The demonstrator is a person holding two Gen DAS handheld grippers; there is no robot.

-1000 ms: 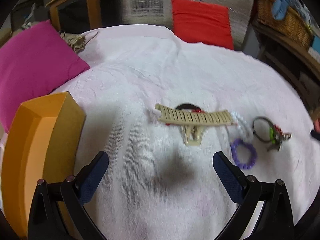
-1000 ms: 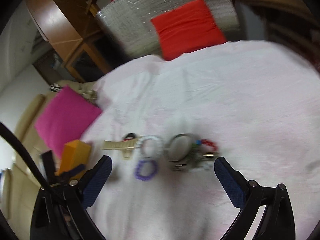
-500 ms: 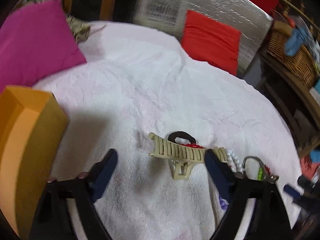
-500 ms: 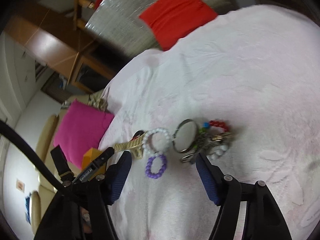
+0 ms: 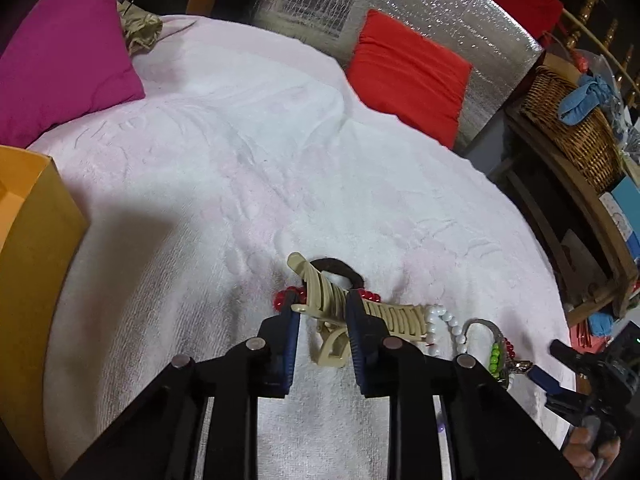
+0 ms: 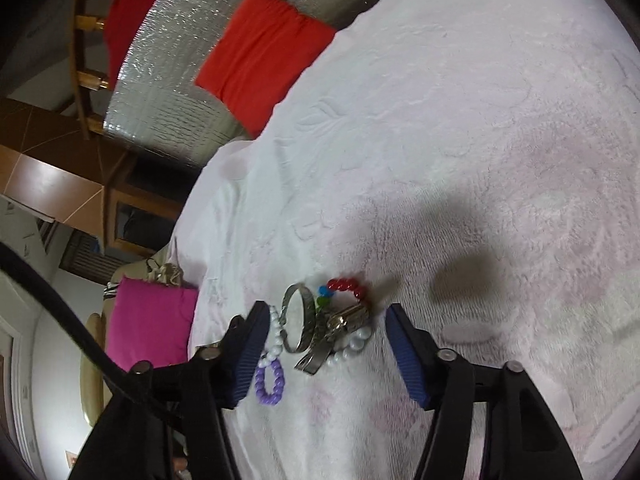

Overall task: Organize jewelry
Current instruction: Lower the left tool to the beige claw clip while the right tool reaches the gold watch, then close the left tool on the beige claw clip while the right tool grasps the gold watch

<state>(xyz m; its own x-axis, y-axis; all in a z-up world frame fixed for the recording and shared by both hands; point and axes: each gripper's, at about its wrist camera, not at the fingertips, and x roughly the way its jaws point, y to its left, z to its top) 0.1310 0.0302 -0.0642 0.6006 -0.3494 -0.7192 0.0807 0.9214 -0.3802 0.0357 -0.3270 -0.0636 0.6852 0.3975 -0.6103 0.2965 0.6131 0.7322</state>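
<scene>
Here the left gripper (image 5: 323,316) is brought narrow around the beige hair claw (image 5: 352,306): the right pad lies against the comb body and the left pad sits just beside its near edge, so a grip is judged to be forming, though firm closure cannot be told. The claw lies on the white towel (image 5: 248,168), tangled over a red bead bracelet (image 5: 285,295) and a dark hair tie (image 5: 334,266), with a white bead strand (image 5: 442,318) touching its far end. An orange box (image 5: 28,248) stands well apart at the left, presumably the destination.

The right gripper (image 6: 324,346) is held wide open, straddling a metal bangle (image 6: 298,320), a multicoloured bead bracelet (image 6: 346,285) and a silver clip (image 6: 332,338); nothing is clasped. A purple bead bracelet (image 6: 270,382) lies just beside its left finger.

Several faults are foreseen. If the claw is lifted as it lies, the red beads or the hair tie may be dragged up with it and dropped short of the box. The claw's curved, slotted back may slip or twist out between the pads. On the right, a closing pinch may gather several pieces at once, or push the bangle aside on the soft towel.
</scene>
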